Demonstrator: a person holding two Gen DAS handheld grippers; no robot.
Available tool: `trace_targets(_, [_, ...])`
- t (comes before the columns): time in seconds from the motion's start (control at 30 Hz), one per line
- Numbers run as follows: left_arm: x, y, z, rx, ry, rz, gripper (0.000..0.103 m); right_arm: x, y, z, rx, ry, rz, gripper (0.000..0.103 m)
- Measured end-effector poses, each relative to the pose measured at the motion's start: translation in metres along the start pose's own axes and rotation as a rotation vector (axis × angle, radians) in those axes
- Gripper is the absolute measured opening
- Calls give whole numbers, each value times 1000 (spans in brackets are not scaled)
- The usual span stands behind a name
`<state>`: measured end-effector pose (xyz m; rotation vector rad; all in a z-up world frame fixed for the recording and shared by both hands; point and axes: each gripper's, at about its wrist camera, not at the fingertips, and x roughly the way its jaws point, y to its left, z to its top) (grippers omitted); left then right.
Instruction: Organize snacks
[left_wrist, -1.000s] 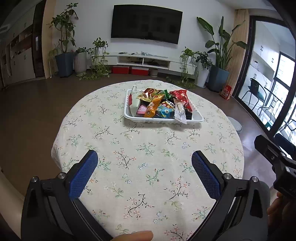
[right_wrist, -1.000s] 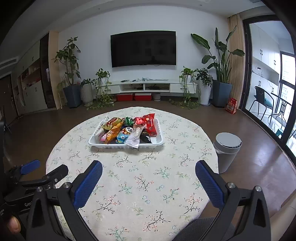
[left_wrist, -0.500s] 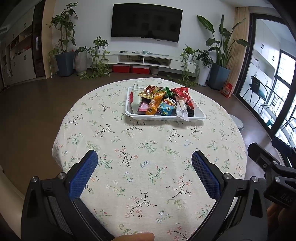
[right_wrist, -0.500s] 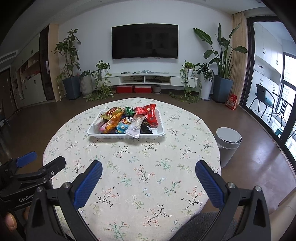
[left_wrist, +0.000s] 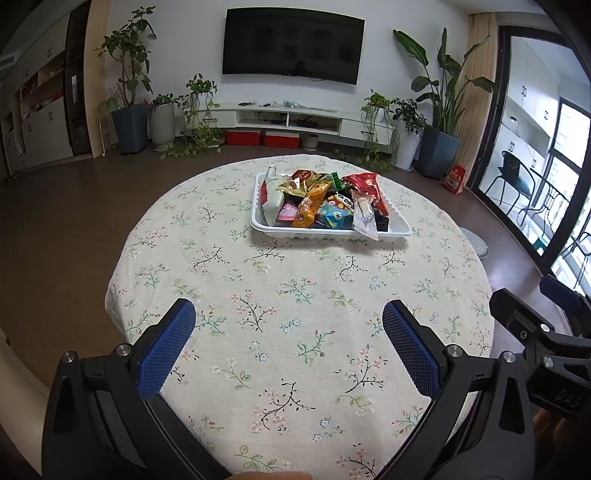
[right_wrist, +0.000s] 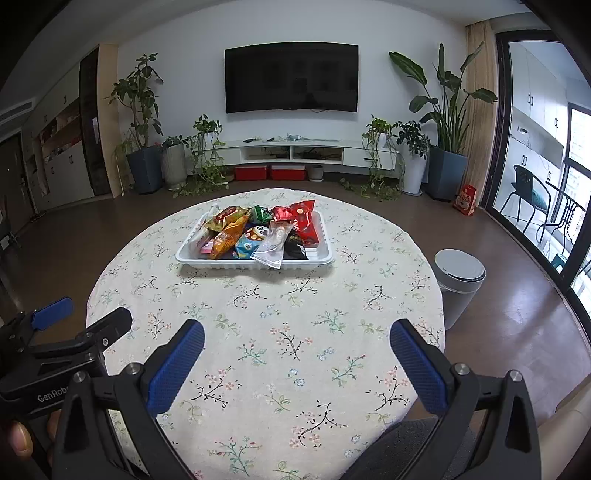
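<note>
A white tray (left_wrist: 400, 229) (right_wrist: 317, 258) heaped with several colourful snack packets sits on the far half of a round table. The packets include an orange one (left_wrist: 310, 205) (right_wrist: 227, 238), a red one (left_wrist: 365, 184) (right_wrist: 301, 218) and a clear one (left_wrist: 364, 216) (right_wrist: 273, 243). My left gripper (left_wrist: 289, 317) is open and empty above the near table edge, far short of the tray. My right gripper (right_wrist: 296, 338) is open and empty, also near the front edge. Each gripper shows at the edge of the other's view.
The table wears a floral cloth (left_wrist: 295, 295) (right_wrist: 280, 314). A white bin (right_wrist: 458, 280) stands on the floor right of the table. A TV, a low cabinet and potted plants line the far wall. Glass doors are at the right.
Both grippers have drawn back and risen slightly, so the tray looks a little farther away. Both stay open and empty. The snacks have not moved.
</note>
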<state>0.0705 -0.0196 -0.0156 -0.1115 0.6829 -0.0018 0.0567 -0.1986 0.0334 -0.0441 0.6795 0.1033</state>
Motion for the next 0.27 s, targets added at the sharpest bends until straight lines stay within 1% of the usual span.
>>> trace_targets(0.07, [-3,-1,0,11,-20,8,103,1,0,-1,3,5,5,103])
trace_targets(0.17, [-4,-5,2,46,-39,52,103,4,-2,-3,14,13,10,103])
trace_targets(0.27, [-4,-3,4,36,-40,47,103,5,-4,-4,21,17,7,103])
